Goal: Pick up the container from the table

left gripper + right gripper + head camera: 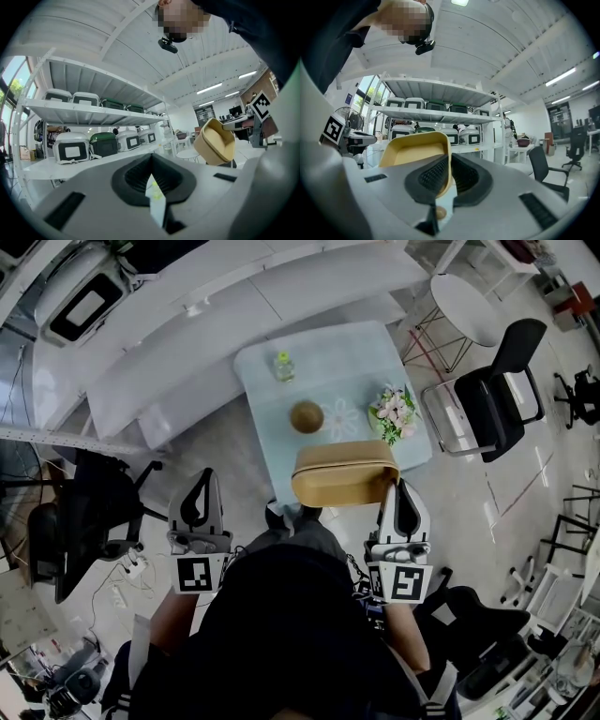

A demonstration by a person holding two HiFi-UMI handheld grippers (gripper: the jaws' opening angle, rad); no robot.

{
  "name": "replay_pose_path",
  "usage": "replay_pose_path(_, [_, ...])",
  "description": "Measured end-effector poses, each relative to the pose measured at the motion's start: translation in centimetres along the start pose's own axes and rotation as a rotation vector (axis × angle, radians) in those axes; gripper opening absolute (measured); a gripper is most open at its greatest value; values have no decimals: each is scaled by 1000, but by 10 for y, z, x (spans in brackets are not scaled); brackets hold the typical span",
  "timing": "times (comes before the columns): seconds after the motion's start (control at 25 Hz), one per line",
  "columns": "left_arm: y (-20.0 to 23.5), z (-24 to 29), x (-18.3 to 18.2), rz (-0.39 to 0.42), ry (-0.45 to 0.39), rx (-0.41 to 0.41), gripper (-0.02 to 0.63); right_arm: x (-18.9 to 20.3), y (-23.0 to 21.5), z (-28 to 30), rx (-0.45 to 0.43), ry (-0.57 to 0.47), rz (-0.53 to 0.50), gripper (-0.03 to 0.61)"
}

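The container [345, 474] is a tan, open rectangular tub, held off the pale blue table [272, 423] above its near edge. My right gripper [401, 488] is shut on the tub's right wall. In the right gripper view the tub [415, 150] stands tilted to the left of my right gripper [449, 161], with its wall pinched between the black pads. My left gripper [201, 493] hangs left of the table, apart from the tub, jaws together and holding nothing. In the left gripper view my left gripper [151, 161] is shut, and the tub [214, 142] shows far to the right.
On the table stand a small bottle [283, 366], a brown bowl [307, 416] and a bunch of flowers [394, 412]. A black office chair [487, 399] and a round white table [469, 306] are at the right. Shelves with boxes [93, 112] lie ahead.
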State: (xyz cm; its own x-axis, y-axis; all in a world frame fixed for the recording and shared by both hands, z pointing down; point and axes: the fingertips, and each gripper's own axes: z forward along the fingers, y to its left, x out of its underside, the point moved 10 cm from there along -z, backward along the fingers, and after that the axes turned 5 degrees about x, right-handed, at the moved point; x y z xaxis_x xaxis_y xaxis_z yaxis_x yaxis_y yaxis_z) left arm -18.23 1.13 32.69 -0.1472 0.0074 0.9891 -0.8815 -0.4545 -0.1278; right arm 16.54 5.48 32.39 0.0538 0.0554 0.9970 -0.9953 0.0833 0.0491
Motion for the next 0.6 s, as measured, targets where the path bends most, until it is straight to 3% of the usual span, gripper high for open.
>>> replay_pose_path(0.6, [-1, 0, 1, -11, 3, 6, 3, -2, 5, 4, -16, 6, -18, 15])
